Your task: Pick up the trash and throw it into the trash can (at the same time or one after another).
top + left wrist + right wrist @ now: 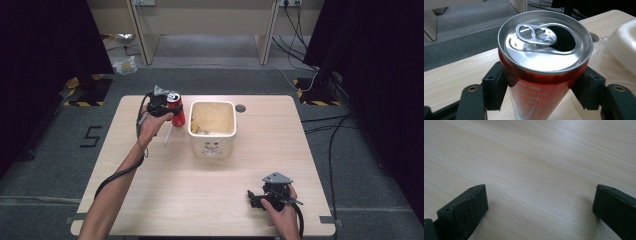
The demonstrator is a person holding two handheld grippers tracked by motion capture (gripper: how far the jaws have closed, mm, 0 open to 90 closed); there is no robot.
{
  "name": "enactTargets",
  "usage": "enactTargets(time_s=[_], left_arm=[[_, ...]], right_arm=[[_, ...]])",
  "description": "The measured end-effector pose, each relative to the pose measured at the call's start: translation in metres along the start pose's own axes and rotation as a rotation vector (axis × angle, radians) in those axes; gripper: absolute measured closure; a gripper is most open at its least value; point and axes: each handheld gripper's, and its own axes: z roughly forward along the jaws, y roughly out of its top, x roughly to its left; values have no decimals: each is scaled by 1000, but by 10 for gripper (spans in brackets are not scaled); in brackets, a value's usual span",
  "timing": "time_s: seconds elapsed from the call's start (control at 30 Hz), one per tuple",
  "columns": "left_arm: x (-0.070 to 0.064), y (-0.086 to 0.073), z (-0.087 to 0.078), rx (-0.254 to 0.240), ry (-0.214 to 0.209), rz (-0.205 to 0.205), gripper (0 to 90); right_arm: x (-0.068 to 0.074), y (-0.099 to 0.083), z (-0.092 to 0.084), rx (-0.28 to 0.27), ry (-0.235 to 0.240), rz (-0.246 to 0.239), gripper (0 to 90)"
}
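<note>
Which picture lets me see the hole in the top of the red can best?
The left gripper view: the red can sits close up, its opened top and pull tab plain. The high view shows it small beside the white bin. The right gripper view shows bare table.

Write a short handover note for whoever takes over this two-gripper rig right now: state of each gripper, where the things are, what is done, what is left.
Left gripper: jaws shut on the red can, which is opened and upright, just left of the white bin.
Right gripper: jaws open, holding nothing, low over bare table at the near right.
Done: can grasped.
Left, probably: carry the can over the bin, which already holds some scraps, and release it. The can is not yet in the bin.
</note>
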Motion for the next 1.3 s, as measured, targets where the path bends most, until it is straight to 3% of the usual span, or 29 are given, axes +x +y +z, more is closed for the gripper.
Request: enactTargets(time_s=[0.37,0.57,0.97,1.3], left_arm=[[-4,13,-29,3,-34,27,340],[-8,23,-51,2,-44,76,340],[-9,42,-90,-19,-96,74,340],[-17,55,-106,-13,-128,94,340]], right_arm=[[0,0,0,1,0,0,2],[0,0,0,1,-1,-1,2],[0,0,0,0,-1,0,2],[0,0,0,1,0,1,2]])
